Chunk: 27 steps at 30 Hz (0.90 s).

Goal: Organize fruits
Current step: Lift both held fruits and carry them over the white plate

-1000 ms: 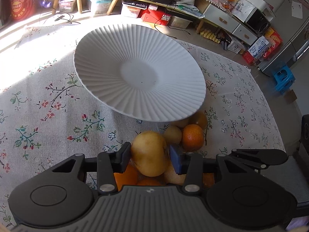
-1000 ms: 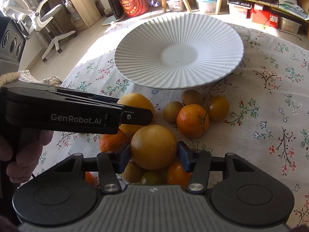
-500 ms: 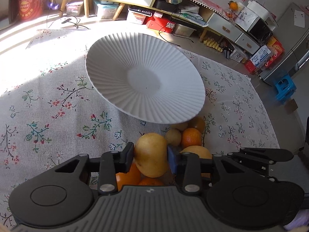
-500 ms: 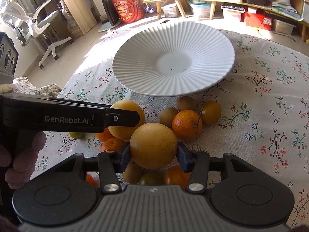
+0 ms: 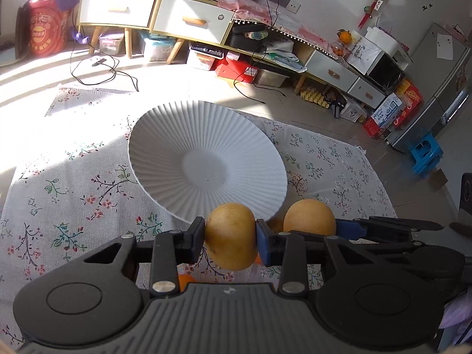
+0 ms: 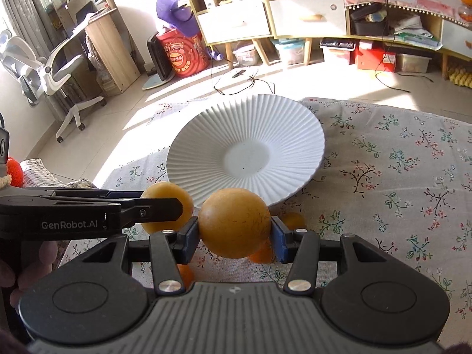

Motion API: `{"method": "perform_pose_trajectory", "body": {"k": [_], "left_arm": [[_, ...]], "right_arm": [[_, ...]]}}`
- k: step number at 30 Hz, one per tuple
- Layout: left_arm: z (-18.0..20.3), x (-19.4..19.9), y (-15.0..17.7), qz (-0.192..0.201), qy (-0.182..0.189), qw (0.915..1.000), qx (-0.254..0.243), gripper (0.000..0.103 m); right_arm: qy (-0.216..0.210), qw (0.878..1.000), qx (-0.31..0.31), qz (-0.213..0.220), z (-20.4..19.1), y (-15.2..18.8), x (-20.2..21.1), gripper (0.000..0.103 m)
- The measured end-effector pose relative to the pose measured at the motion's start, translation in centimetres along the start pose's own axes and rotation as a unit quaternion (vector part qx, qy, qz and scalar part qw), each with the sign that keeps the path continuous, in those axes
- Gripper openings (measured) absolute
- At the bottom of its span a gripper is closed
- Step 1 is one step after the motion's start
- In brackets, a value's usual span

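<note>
My left gripper (image 5: pixel 230 236) is shut on a large yellow fruit (image 5: pixel 230 236) and holds it in the air at the near rim of the white ribbed plate (image 5: pixel 177 135). My right gripper (image 6: pixel 234 231) is shut on a second large yellow fruit (image 6: pixel 234 226), also lifted near the plate (image 6: pixel 283 124). Each gripper shows in the other's view: the right one with its fruit (image 5: pixel 309 216), the left one with its fruit (image 6: pixel 166 190). Small oranges (image 6: pixel 261 255) lie on the cloth below, mostly hidden.
The floral tablecloth (image 5: pixel 73 194) covers the table; its far edge (image 5: pixel 324 129) runs just behind the plate. Beyond are the floor with cables, shelves and drawers (image 5: pixel 191 20), and an office chair (image 6: pixel 50 70) at the left.
Both grippers have lifted their yellow fruits up off the pile and away from the table. The plate now looks smaller and farther, and the pile has dropped out of sight.
</note>
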State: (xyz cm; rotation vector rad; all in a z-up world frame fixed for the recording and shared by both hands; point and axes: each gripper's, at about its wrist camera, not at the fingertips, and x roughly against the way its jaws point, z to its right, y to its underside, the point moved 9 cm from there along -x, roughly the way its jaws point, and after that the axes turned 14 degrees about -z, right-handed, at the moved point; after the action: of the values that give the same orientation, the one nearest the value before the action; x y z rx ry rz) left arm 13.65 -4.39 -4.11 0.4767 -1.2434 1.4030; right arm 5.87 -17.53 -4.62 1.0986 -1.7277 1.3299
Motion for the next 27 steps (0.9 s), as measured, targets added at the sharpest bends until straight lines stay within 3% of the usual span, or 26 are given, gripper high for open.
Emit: {"method": "perform_pose_trajectory", "body": {"k": [9,27], "left_arm": [[-1.0,-1.8,-3.1,0.04,-0.037,0.9982,-0.025,0.024],[-2.8,-5.7,-6.6,0.069,-0.045,0.9958,-0.04,0.024]], "right_arm": [[0.013,0.999,0.021,0.023,1.3,-2.3,-1.2,0.046],[0.052,0.995,0.076,0.025,2.1,-5.4,-5.6,0.047]]}}
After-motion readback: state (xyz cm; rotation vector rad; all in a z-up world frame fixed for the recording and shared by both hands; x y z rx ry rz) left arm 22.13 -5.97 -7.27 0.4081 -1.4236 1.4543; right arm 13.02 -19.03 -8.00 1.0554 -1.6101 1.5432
